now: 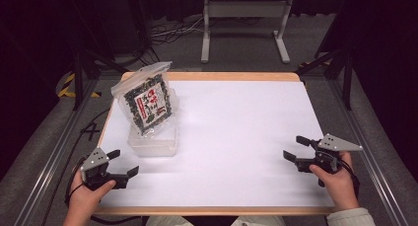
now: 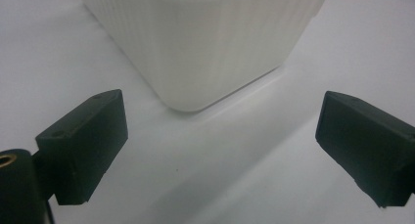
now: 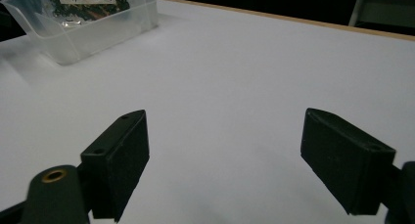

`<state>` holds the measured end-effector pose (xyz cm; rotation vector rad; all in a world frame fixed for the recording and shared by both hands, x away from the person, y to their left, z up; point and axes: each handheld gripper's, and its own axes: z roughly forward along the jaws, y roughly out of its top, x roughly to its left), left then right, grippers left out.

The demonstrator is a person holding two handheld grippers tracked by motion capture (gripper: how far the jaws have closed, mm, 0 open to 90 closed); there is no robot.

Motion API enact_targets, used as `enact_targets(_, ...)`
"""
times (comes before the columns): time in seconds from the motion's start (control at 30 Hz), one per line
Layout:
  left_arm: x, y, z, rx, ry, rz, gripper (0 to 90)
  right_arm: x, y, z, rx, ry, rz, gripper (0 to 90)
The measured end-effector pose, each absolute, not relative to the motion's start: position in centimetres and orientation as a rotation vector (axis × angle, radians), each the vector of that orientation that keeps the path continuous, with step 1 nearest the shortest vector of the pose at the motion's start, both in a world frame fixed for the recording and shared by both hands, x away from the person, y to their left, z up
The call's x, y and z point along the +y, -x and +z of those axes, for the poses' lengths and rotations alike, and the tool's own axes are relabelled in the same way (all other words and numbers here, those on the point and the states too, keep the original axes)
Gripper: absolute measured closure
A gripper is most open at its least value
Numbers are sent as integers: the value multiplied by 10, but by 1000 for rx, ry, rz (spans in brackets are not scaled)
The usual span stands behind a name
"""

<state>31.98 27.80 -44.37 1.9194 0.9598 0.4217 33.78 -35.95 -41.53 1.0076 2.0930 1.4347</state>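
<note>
Our left claw (image 1: 124, 163) gapes beside the clear tub (image 1: 153, 143) at the worktop's (image 1: 236, 137) left; right claw (image 1: 293, 149) spread, far off. The snack bag (image 1: 148, 100) standing inside looks light, crinkly, slippery; we'd pinch its top seam.

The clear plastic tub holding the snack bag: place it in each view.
High view: clear plastic tub left of centre, ahead of the left gripper.
Left gripper view: its ribbed corner top centre, close.
Right gripper view: top left.
Shared landmark: the white table surface.
</note>
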Motion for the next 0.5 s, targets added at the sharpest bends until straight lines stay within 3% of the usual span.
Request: enact_targets(0.5,276,-319,-443,940,-1886,405,62,-366,-335,-428,2062,-1035,1434,180)
